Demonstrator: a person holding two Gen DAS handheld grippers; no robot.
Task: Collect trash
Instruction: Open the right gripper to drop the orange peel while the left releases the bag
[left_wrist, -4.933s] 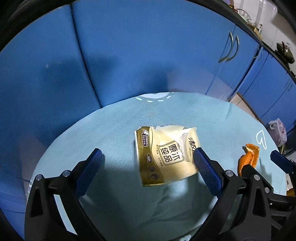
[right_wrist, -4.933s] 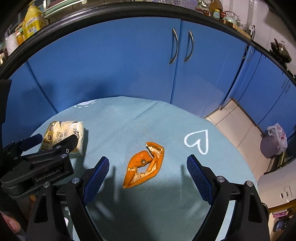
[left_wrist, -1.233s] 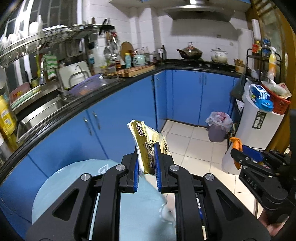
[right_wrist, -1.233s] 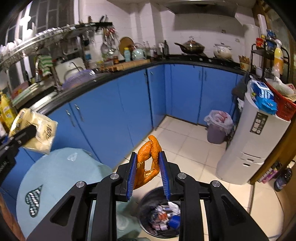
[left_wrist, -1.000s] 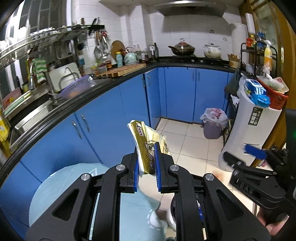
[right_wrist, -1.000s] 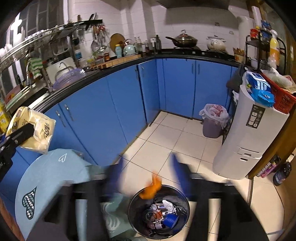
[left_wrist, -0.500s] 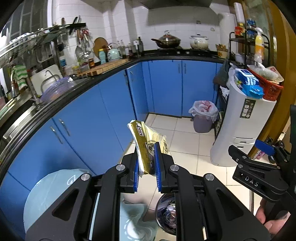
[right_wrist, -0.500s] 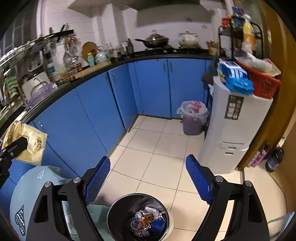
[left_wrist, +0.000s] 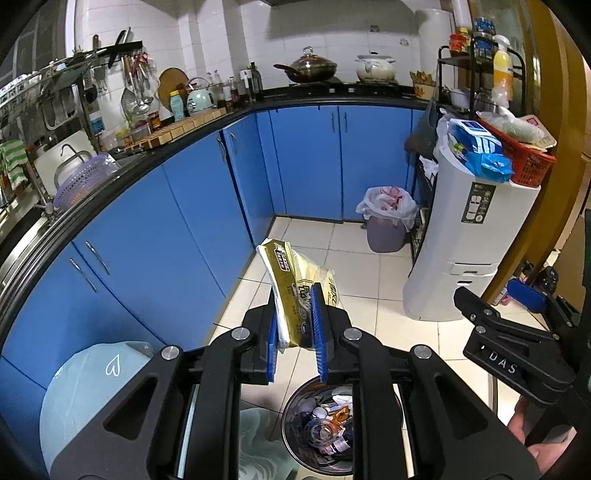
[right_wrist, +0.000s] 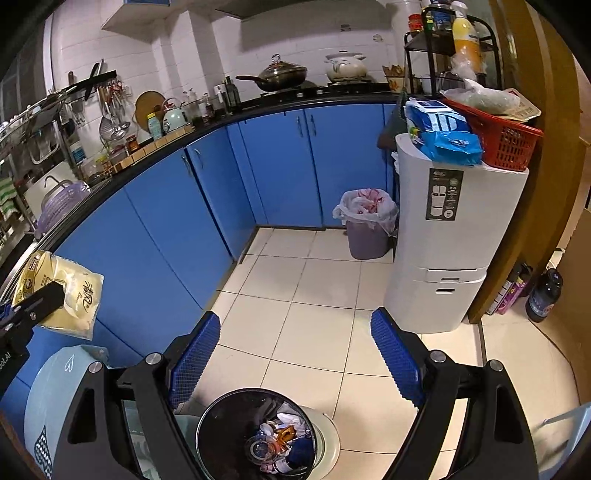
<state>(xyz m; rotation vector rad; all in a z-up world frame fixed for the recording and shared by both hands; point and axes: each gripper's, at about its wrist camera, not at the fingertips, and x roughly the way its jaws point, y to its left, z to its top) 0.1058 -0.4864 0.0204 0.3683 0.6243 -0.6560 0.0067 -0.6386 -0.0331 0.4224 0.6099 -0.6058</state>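
Note:
My left gripper (left_wrist: 297, 326) is shut on a cream and gold snack bag (left_wrist: 293, 280) and holds it in the air above and behind the round trash bin (left_wrist: 295, 413) on the floor. The bag also shows in the right wrist view (right_wrist: 70, 295), at the left edge. My right gripper (right_wrist: 291, 354) is open and empty above the same bin (right_wrist: 218, 424). The bin holds mixed trash, with the orange peel (right_wrist: 282, 434) lying on top.
A round table with a teal cloth (left_wrist: 81, 398) stands at the lower left. Blue cabinets (left_wrist: 177, 229) run along the left and back. A white appliance (right_wrist: 447, 258) with a red basket stands at the right. A second lined bin (right_wrist: 365, 221) stands in the corner.
My right gripper opened and the orange peel dropped into the bin. Both grippers swung right, away from the table; the left one still holds the bag.

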